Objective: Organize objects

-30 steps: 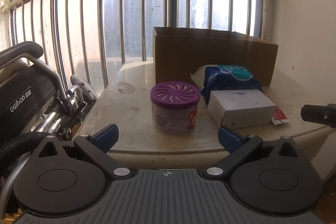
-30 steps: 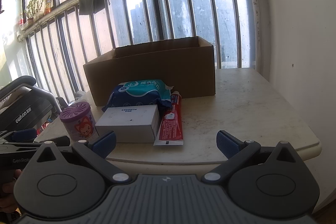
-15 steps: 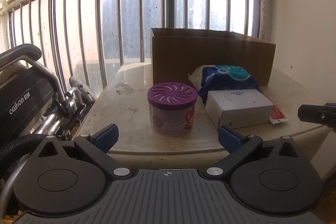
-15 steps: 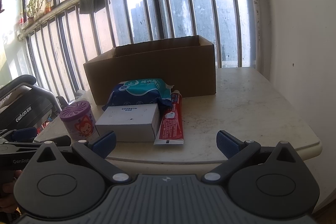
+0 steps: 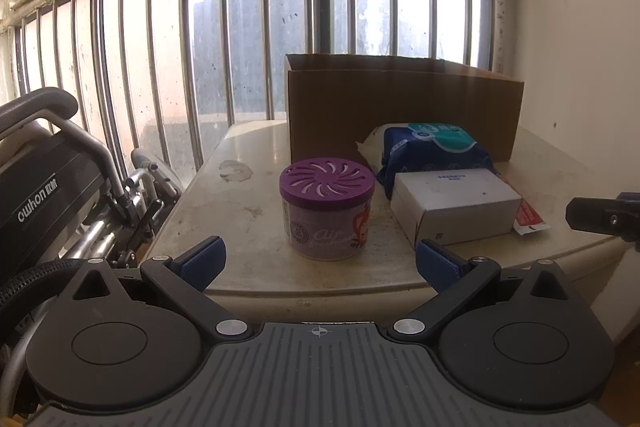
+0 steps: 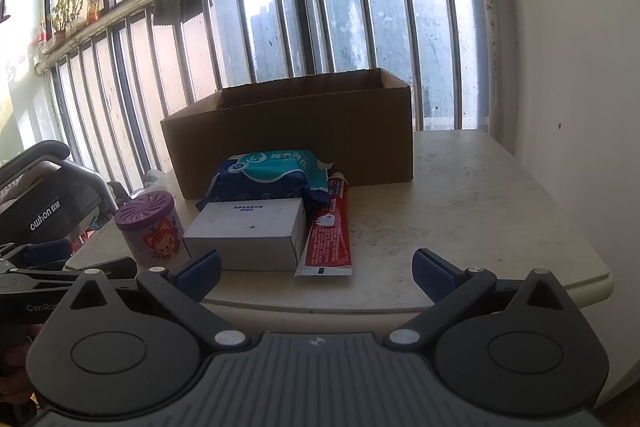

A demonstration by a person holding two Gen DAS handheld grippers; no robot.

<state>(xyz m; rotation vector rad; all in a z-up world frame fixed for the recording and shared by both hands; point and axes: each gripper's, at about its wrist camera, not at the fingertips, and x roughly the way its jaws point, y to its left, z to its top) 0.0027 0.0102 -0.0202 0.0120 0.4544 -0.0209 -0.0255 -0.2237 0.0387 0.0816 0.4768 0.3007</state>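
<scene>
A purple-lidded air freshener can (image 5: pixel 327 212) (image 6: pixel 149 229) stands near the table's front, just ahead of my open left gripper (image 5: pixel 319 261). To its right lie a white box (image 5: pixel 454 203) (image 6: pixel 248 233), a blue wet-wipes pack (image 5: pixel 434 147) (image 6: pixel 269 173) and a red toothpaste tube (image 6: pixel 330 229) (image 5: pixel 530 217). Behind them an open cardboard box (image 5: pixel 402 107) (image 6: pixel 292 131) stands. My right gripper (image 6: pixel 316 269) is open and empty at the table's front edge, facing the white box and tube.
The pale stone table (image 6: pixel 472 203) abuts a white wall (image 6: pixel 580 67) on the right and metal window bars (image 5: pixel 248 39) behind. A folded wheelchair (image 5: pixel 52 187) stands left of the table. Bare tabletop lies right of the toothpaste.
My left gripper has drifted slightly rightward and closer to the air freshener. The right gripper view is nearly unchanged. Both grippers stay open.
</scene>
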